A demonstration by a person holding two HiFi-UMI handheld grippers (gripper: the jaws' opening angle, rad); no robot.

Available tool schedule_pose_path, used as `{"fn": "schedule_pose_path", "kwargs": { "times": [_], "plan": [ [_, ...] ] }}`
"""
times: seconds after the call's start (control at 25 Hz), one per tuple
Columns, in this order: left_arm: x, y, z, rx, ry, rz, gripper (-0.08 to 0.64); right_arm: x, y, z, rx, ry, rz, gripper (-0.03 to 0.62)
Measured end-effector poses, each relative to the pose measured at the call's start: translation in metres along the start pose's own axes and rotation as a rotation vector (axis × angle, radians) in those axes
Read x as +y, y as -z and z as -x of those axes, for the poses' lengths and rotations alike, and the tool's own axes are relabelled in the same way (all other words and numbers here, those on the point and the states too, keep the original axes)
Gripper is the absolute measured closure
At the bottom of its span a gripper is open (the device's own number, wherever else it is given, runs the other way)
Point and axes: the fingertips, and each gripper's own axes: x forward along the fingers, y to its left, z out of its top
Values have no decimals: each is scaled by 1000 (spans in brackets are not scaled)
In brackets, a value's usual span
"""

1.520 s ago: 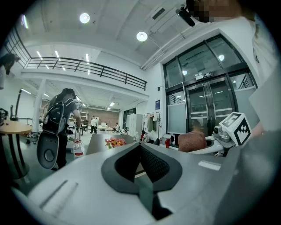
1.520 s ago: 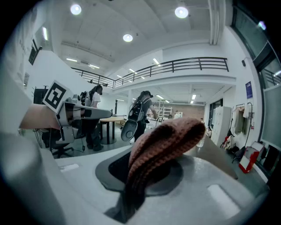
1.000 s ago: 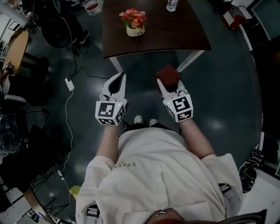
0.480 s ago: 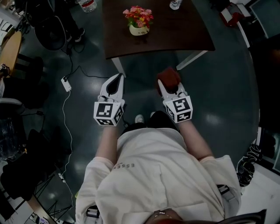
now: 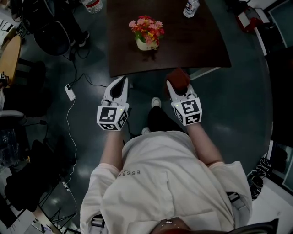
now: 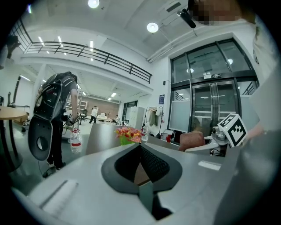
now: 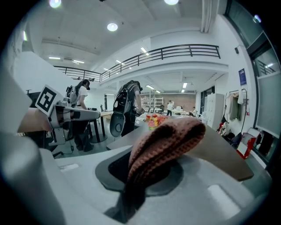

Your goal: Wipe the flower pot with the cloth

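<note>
A small pale flower pot with pink and red flowers stands near the front edge of a dark brown table; the flowers show ahead in the left gripper view and flowers beyond the cloth in the right one. My right gripper is shut on a folded reddish-brown knitted cloth, which reaches the table's front edge in the head view as cloth. My left gripper is shut with nothing in it, just short of the table's front left corner.
A plastic water bottle stands at the table's far side, another bottle lies beyond its left corner. A white cable with a plug strip runs over the dark floor at left. Chairs and a round wooden table crowd the left side.
Both grippers and the person have moved forward toward the table; the table and flower pot now lie closer, and the cloth reaches the table's front edge.
</note>
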Motion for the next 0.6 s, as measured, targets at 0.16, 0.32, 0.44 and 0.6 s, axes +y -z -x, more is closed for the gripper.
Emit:
{"fn": "schedule_pose_path", "kwargs": {
  "times": [0.16,0.32,0.44,0.6],
  "plan": [
    [18,-14,-52,6,-29,-1,549,-29,-9,-44,27,-67,25,546],
    [29,-11,-92,32,-46,12,549,-45,-12,-84,62,-145,55,546],
    [34,3,-116,57,-50,22,548,-52,-9,-110,86,-192,77,546],
    [41,19,-141,93,-32,30,549,-44,7,-136,143,-279,72,546]
  ]
}}
